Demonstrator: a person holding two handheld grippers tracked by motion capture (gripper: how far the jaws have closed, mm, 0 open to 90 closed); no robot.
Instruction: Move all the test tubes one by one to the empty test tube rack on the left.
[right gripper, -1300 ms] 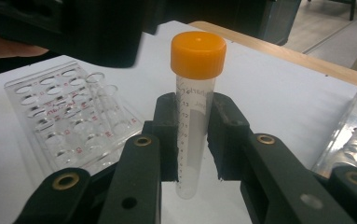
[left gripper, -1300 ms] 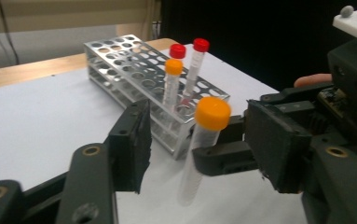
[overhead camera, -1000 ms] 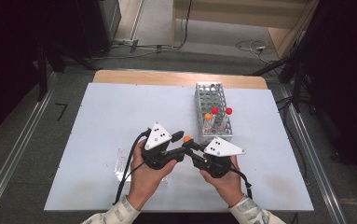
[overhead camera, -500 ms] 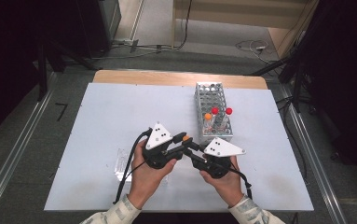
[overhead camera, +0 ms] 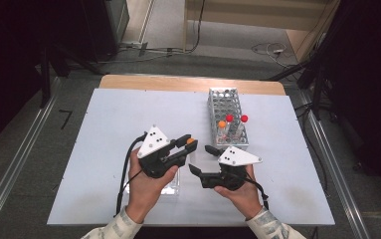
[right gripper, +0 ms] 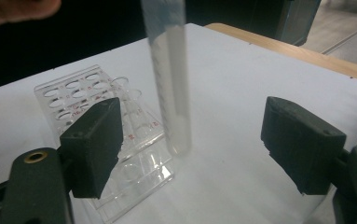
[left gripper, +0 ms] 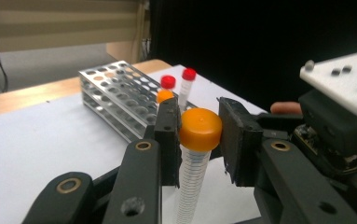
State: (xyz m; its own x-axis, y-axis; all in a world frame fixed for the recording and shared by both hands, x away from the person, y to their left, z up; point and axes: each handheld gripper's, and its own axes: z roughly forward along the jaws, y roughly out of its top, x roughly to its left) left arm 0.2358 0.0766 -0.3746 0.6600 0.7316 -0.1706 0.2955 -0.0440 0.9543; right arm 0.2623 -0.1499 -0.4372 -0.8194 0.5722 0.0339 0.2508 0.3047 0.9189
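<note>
My left gripper (left gripper: 199, 140) is clamped on the orange cap (left gripper: 200, 129) of a clear graduated tube (left gripper: 191, 182), one pad on each side of the cap, and the tube hangs straight down from it above the table. In the high view that left gripper (overhead camera: 187, 145) sits just left of my right one, with the cap showing at its tip. My right gripper (right gripper: 190, 140) has just let its jaws swing wide; the tube's lower end (right gripper: 174, 112) hangs between the two pads and touches neither. From above, the right gripper (overhead camera: 201, 160) points toward the left one, its jaws spread.

Under my left hand (overhead camera: 145, 186) lies a clear plastic rack (right gripper: 97, 121) on the white table (overhead camera: 103, 124). Beyond the grippers stands a metal rack (overhead camera: 225, 107) holding two red-capped tubes (overhead camera: 237, 119) and one orange-capped tube (overhead camera: 222, 124) at its near end.
</note>
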